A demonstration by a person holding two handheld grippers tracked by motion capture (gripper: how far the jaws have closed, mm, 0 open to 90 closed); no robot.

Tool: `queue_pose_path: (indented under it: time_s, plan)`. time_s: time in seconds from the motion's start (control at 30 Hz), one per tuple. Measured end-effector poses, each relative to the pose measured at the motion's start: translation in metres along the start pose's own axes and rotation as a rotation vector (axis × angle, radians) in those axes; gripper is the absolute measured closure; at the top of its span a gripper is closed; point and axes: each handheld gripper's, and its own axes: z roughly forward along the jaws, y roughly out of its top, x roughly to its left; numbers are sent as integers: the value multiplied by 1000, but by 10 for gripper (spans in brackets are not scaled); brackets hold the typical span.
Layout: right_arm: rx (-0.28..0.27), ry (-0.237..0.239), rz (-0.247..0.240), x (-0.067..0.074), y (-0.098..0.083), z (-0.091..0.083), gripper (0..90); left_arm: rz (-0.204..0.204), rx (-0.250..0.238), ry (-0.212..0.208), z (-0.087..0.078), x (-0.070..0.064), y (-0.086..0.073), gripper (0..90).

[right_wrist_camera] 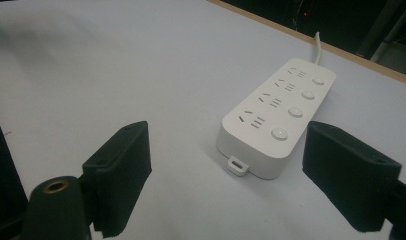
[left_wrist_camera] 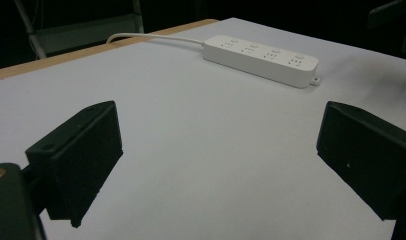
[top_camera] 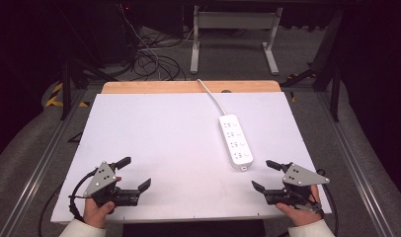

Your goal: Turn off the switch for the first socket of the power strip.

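Note:
A white power strip point(top_camera: 235, 142) with several sockets and round buttons lies flat on the white table point(top_camera: 154, 138), right of centre. Its white cable point(top_camera: 210, 94) runs off over the far wooden edge. My left gripper point(top_camera: 134, 173) rests at the front left corner, open, nothing between its jaws; the strip point(left_wrist_camera: 261, 59) lies far ahead of it. My right gripper point(top_camera: 265, 175) is at the front right, open and bare, with the near end of the strip point(right_wrist_camera: 273, 120) and its small hanging tab point(right_wrist_camera: 236, 165) just ahead between the jaws, not touched.
A strip of wooden board point(top_camera: 188, 87) shows along the table's far edge. Beyond it on the floor are tangled cables point(top_camera: 149, 59) and a white frame stand point(top_camera: 235, 34). Metal rails point(top_camera: 45, 153) run along both sides of the table.

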Motion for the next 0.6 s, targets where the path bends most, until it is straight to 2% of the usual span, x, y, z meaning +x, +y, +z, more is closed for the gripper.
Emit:
queue_pose_path:
  time_s: [0.1,0.33,0.37,0.5,0.57,0.6]
  plan:
    - [3,-1,-10,0,0,0,199,7,0,24,0,-1,0,47]
    - [-2,12,-6,1,0,0,205,7,0,34,-1,-2,0,46]
    - [-1,14,-9,1,0,0,205,23,3,38,-1,-2,0,46]
    - [-2,12,-15,1,0,0,208,43,9,49,-1,-5,1,46]
    - [-1,13,-16,1,0,0,219,73,8,60,-1,-7,1,46]
    - [-4,27,-17,3,1,0,271,80,7,58,-1,-9,1,45]
